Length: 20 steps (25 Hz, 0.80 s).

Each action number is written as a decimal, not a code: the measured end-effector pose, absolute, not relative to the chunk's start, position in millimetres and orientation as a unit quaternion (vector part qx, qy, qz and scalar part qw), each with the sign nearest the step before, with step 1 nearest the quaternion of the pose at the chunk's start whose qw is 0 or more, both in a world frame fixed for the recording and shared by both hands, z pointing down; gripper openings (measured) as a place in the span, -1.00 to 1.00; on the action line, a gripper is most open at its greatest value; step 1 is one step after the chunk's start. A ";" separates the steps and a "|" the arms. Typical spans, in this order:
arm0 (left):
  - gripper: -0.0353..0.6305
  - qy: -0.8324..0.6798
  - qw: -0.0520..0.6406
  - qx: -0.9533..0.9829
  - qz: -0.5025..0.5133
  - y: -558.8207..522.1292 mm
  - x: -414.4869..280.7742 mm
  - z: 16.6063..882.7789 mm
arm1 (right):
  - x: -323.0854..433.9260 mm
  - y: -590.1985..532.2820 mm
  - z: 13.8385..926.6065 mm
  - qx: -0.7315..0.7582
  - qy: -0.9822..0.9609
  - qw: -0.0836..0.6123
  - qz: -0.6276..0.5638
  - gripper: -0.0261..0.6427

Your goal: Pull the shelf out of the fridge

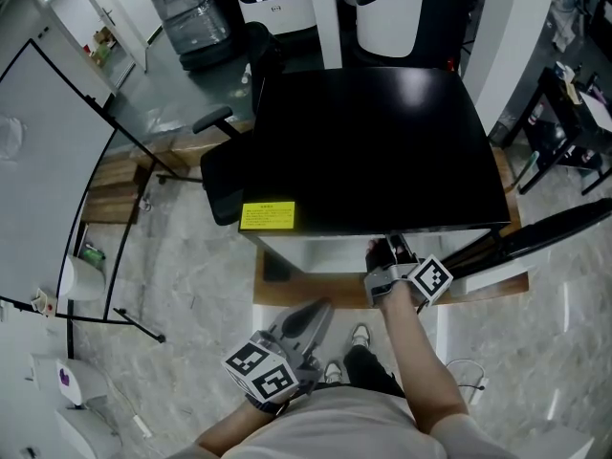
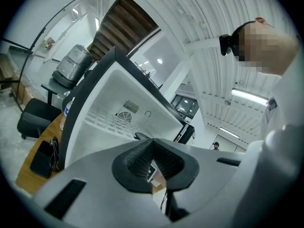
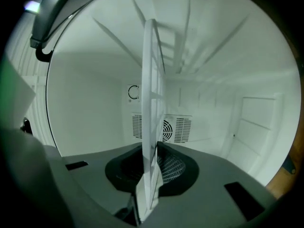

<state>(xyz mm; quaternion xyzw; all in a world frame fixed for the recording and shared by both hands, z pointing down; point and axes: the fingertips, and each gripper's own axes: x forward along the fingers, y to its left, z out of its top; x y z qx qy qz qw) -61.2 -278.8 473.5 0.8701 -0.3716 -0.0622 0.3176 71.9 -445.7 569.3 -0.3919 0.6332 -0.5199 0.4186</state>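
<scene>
- Shelf (image 3: 152,80) location: inside the fridge (image 1: 373,142), with its front edge standing between the jaws of the right gripper (image 1: 390,251); the rest runs straight ahead of the jaws toward the fan grille (image 3: 173,129) on the back wall
- Right jaws: closed to a narrow gap on that front edge, a pad against each face; the grip is judged secure but shallow
- Orientation: the shelf shows edge-on and upright in the right gripper view, which suggests the gripper is rolled onto its side
- Left gripper (image 1: 316,314): jaws together, holding nothing, well behind the right jaws and clear of the fridge opening; the right is the nearer one
- Governing relation: the shelf's long run lies in line with the right jaws, so the pull is judged to go straight back along that line; sideways drift could bind the shelf against the fridge walls
</scene>
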 end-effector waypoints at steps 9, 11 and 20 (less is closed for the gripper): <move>-0.88 -0.374 0.316 0.870 -0.063 -273.1 -64.9 474.8 | 72.7 -444.2 569.6 -0.408 0.619 0.418 -0.524 -0.78; -0.88 -0.377 0.319 0.867 -0.064 -270.5 -65.5 474.8 | 73.3 -443.5 569.6 -0.410 0.617 0.418 -0.526 -0.78; -0.88 -0.381 0.319 0.865 -0.070 -260.6 -73.1 475.2 | 72.7 -430.0 569.2 -0.407 0.612 0.417 -0.534 -0.79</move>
